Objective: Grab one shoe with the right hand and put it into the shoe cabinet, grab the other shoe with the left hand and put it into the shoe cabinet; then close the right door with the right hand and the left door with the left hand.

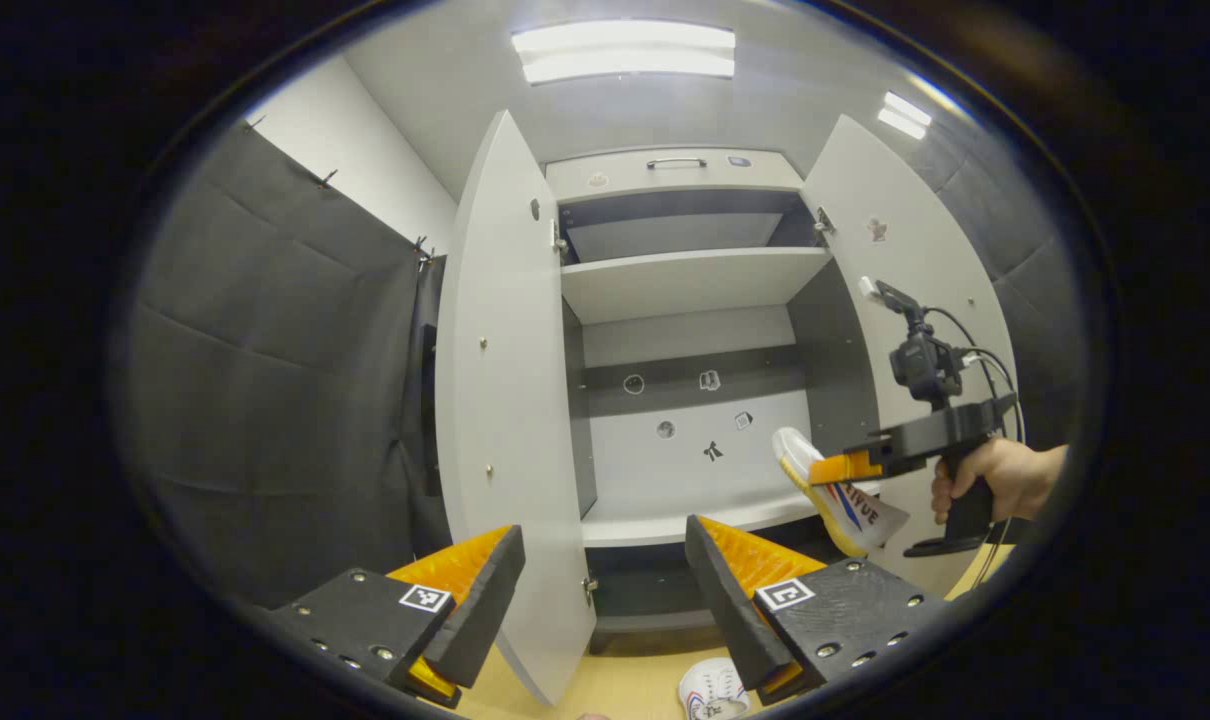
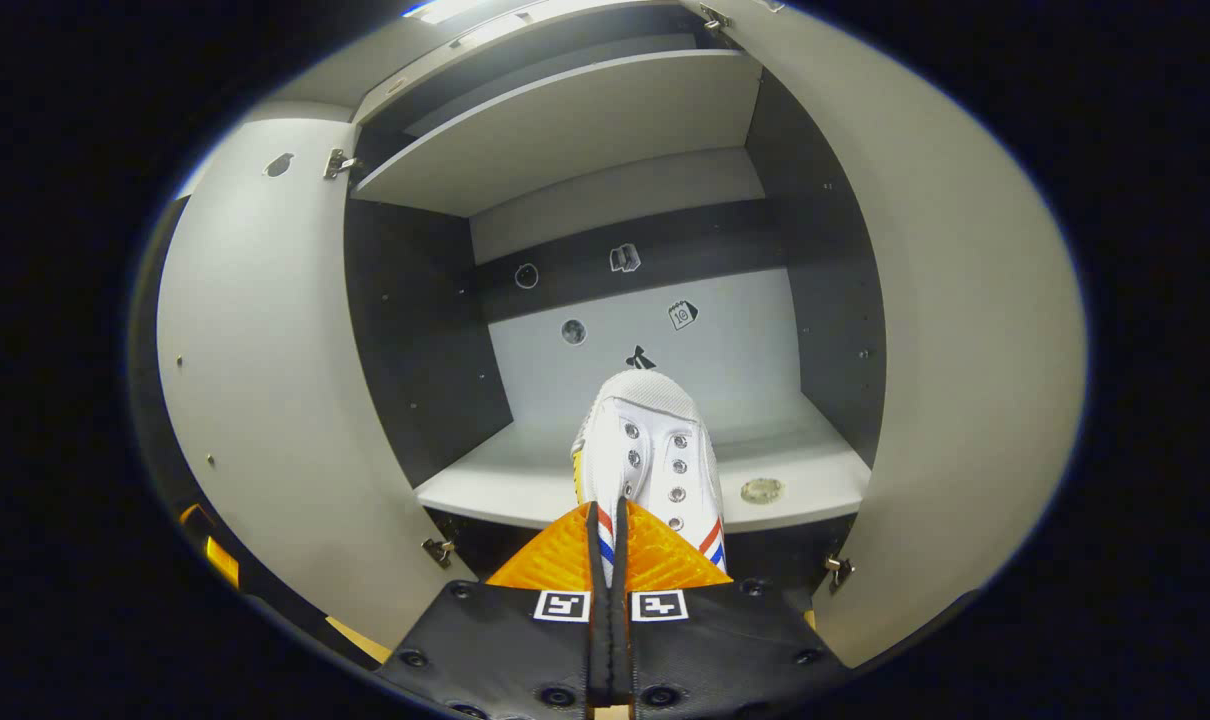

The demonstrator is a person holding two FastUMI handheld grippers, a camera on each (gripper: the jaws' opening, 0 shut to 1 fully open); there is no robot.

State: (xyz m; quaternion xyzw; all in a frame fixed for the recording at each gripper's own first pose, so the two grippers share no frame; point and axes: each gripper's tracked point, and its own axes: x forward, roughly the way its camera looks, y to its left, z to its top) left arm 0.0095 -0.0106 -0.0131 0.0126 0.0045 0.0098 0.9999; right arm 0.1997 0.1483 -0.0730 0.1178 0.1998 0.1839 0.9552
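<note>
shoe (image 2: pixel 645 450) before cabinet shelf (image 2: pixel 525 480), doors open

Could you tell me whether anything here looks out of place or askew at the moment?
Nothing looks damaged or spilled. The right gripper holds one white shoe toe-first, tilted, in front of the open shoe cabinet's lower shelf. The other shoe lies on the floor below the open left gripper; both doors stand open.
</note>
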